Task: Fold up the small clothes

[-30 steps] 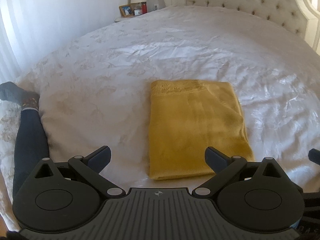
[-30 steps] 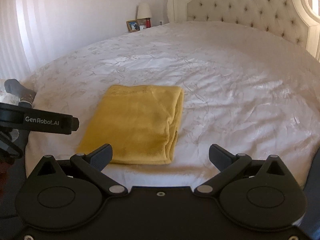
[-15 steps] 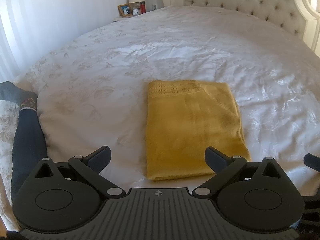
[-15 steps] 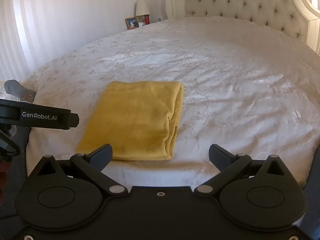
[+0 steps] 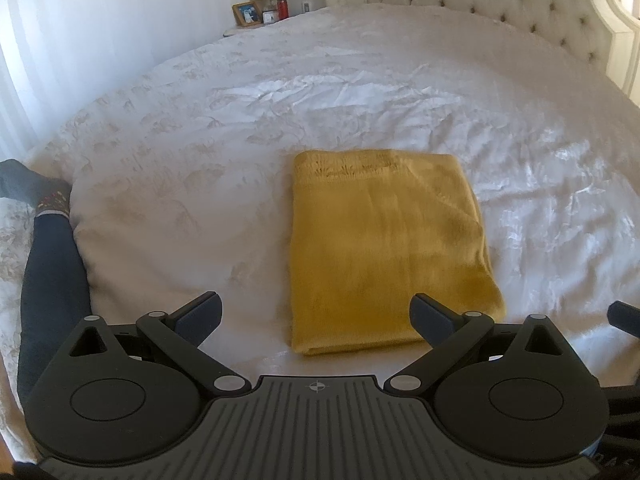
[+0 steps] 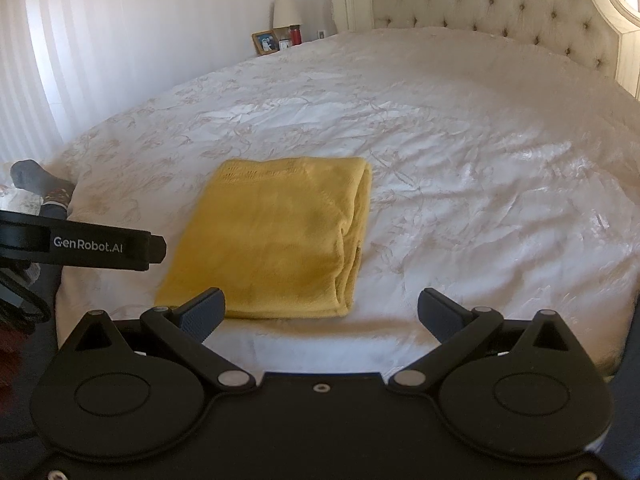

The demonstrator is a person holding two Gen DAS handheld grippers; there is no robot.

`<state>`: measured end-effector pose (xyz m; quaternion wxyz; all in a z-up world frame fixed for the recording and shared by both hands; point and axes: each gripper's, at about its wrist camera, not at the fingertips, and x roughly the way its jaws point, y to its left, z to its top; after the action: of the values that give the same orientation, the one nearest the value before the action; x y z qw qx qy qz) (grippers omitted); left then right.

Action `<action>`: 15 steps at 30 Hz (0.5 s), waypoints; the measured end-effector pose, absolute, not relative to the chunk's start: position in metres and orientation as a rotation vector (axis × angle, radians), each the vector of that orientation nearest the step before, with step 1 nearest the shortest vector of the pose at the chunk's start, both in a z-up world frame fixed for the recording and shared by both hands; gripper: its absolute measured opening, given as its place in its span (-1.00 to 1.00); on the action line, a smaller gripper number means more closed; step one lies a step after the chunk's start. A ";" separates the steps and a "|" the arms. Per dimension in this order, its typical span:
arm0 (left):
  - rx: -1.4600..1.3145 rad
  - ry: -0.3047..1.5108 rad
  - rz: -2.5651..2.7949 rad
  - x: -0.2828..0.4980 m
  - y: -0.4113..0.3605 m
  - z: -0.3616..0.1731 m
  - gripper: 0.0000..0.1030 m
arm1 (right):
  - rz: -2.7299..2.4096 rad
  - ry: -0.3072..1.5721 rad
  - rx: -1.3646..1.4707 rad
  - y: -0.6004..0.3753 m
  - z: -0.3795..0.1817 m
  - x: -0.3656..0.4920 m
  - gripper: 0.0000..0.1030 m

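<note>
Yellow knit garment (image 5: 386, 256) lies folded into a flat rectangle on the bed (image 5: 280, 128), near the foot edge, well away from the headboard (image 6: 500, 4).

Left tool (image 5: 316, 312): released, fingers spread wide, nothing between them, hovering over the garment's near edge, not touching. Right tool (image 6: 322, 308): also released and empty, over the garment's near right corner.

Handling, as a judgement: soft, light, limp knit; no stiffness, will sag and drape when lifted. Textured weave should grip well, not slippery, not fragile. The open-work band along the far edge could snag on a fingertip.

Stacked layers show along the garment's right side in the right wrist view. A pinch there risks catching only the top layers, so the bundle could fall open.

Best hold: the two near corners, one tool each, biting through the full thickness. The bedspread under it is satiny and wrinkled; a low pinch may catch it too.
</note>
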<state>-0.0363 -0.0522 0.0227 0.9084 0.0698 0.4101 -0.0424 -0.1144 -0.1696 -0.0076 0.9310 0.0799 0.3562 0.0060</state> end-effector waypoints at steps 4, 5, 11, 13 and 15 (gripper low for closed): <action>0.147 0.850 -0.087 -0.036 -0.054 0.022 0.98 | 0.017 0.731 0.173 -0.170 -0.009 -0.114 0.98; 0.146 0.850 -0.087 -0.036 -0.054 0.022 0.98 | 0.018 0.732 0.174 -0.170 -0.009 -0.114 0.98; 0.147 0.850 -0.088 -0.037 -0.055 0.022 0.98 | 0.020 0.733 0.180 -0.170 -0.010 -0.113 0.98; 0.149 0.849 -0.088 -0.037 -0.056 0.022 0.98 | 0.021 0.733 0.184 -0.170 -0.010 -0.114 0.98; 0.148 0.849 -0.088 -0.037 -0.057 0.021 0.98 | 0.024 0.734 0.185 -0.169 -0.010 -0.113 0.98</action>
<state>-0.0365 -0.0574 0.0210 0.9076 0.0719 0.4113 -0.0428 -0.1134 -0.1689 -0.0098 0.9291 0.0904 0.3585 0.0119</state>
